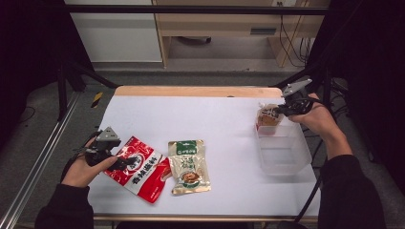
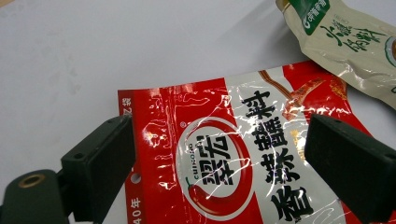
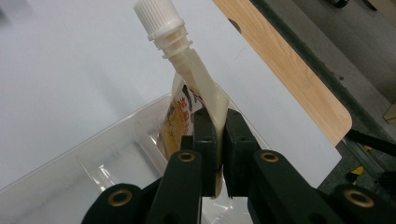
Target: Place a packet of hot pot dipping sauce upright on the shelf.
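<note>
A red chili-seasoning pouch (image 1: 138, 169) lies flat at the front left of the white table (image 1: 210, 114). My left gripper (image 1: 125, 162) hovers just above it, open, and in the left gripper view its jaws (image 2: 222, 135) straddle the pouch's (image 2: 261, 107) printed face without pressing on it. At the far right my right gripper (image 1: 277, 110) is shut on the upper edge of a cream spouted pouch (image 1: 267, 117). The pouch (image 3: 201, 88) hangs over the far end of a clear plastic bin (image 1: 282, 155), white cap pointing up, and the gripper (image 3: 218, 126) pinches it just below the spout.
A beige pouch with a green top (image 1: 188, 167) lies right of the red one, their edges touching; its corner (image 2: 345, 42) appears in the left gripper view. The bin (image 3: 70, 177) holds nothing else. The table's wooden far edge (image 1: 198, 90) borders the floor and metal frame.
</note>
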The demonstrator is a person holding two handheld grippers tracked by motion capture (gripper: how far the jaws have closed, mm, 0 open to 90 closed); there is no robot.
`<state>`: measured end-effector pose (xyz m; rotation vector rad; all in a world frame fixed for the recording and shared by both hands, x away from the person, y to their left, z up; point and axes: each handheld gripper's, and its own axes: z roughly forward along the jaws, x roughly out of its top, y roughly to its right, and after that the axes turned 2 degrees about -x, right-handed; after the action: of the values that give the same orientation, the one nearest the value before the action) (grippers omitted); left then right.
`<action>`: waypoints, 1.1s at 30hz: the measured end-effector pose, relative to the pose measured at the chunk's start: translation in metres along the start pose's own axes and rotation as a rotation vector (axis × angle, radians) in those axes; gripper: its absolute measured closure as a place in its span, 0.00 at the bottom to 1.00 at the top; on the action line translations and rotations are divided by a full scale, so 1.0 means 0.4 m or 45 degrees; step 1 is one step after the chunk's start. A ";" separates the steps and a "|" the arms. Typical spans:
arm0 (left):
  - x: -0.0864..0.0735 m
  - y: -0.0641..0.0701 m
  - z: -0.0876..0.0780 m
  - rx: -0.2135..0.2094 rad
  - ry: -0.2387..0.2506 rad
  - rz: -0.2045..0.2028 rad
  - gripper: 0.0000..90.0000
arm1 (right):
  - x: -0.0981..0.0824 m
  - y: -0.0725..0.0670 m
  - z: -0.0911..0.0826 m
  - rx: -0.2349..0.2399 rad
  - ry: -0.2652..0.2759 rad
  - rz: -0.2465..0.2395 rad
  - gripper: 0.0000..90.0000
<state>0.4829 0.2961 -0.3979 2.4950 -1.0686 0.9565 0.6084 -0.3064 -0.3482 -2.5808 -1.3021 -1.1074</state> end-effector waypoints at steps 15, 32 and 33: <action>0.001 0.004 0.000 -0.003 0.000 0.004 0.10 | 0.001 -0.013 -0.012 -0.039 0.017 0.074 0.57; 0.014 0.038 0.021 -0.002 -0.039 0.025 0.10 | 0.043 -0.124 -0.120 -0.153 0.159 0.198 0.17; 0.014 0.038 0.021 -0.002 -0.039 0.025 0.10 | 0.043 -0.124 -0.120 -0.153 0.159 0.198 0.17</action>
<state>0.4787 0.2784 -0.4007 2.5103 -1.1051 0.9255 0.5518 -0.2787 -0.3148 -2.5930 -1.0205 -1.3300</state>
